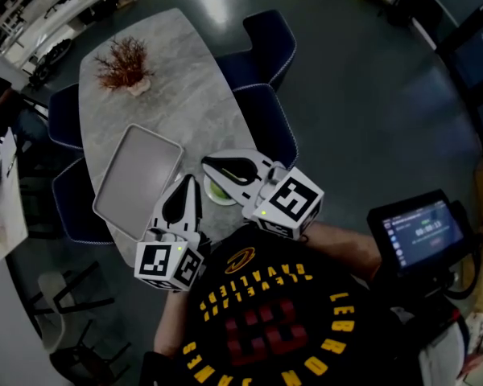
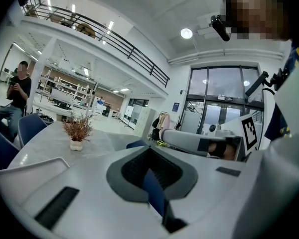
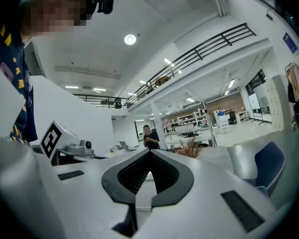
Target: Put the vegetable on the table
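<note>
A small white dish (image 1: 212, 195) with something green, the vegetable (image 1: 216, 189), sits on the grey marble table (image 1: 177, 87) near its front edge. It is partly hidden under my right gripper (image 1: 206, 163), which hovers over it with its jaws shut and nothing between them. My left gripper (image 1: 188, 181) is just to the left, over the table beside the tray, also shut and empty. In the left gripper view the left gripper (image 2: 149, 149) has its jaws closed together, as does the right gripper (image 3: 149, 153) in its own view.
An empty grey tray (image 1: 138, 181) lies left of the dish. A dried red plant (image 1: 123, 61) in a small pot stands at the table's far end. Blue chairs (image 1: 266, 123) ring the table. A person (image 2: 19, 91) sits beyond the far end.
</note>
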A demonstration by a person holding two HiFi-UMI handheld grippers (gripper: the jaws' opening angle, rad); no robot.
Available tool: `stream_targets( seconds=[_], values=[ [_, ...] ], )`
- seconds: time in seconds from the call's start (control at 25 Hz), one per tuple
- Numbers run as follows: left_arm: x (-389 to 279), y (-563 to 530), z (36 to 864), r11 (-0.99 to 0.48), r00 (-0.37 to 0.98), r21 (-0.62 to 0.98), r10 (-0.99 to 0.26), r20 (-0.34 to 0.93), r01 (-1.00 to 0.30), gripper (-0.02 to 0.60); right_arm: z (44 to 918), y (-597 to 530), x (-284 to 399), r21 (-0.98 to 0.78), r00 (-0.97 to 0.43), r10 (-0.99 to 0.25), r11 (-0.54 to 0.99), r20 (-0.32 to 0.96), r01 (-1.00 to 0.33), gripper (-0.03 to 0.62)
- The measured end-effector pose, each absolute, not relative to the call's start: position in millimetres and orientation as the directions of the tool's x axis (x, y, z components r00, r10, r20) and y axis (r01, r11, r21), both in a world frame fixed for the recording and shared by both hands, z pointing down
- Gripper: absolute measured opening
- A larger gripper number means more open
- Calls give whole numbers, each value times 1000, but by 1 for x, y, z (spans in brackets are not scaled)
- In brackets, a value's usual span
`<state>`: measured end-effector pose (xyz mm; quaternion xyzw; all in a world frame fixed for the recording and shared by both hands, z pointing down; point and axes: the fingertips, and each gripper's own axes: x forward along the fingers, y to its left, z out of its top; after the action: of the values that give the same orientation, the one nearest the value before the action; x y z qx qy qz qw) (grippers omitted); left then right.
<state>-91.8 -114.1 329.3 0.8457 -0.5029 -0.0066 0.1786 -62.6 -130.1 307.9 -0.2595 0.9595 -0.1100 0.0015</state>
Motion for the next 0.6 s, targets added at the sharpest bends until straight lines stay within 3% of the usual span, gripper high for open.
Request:
stream_targets(
  seconds=[0.6],
  values=[
    [-83,-110,338,-431,495,307,-852,171,-848,0,317,-125,-56,-218,-871,-490,845,49,-488,5]
  ],
)
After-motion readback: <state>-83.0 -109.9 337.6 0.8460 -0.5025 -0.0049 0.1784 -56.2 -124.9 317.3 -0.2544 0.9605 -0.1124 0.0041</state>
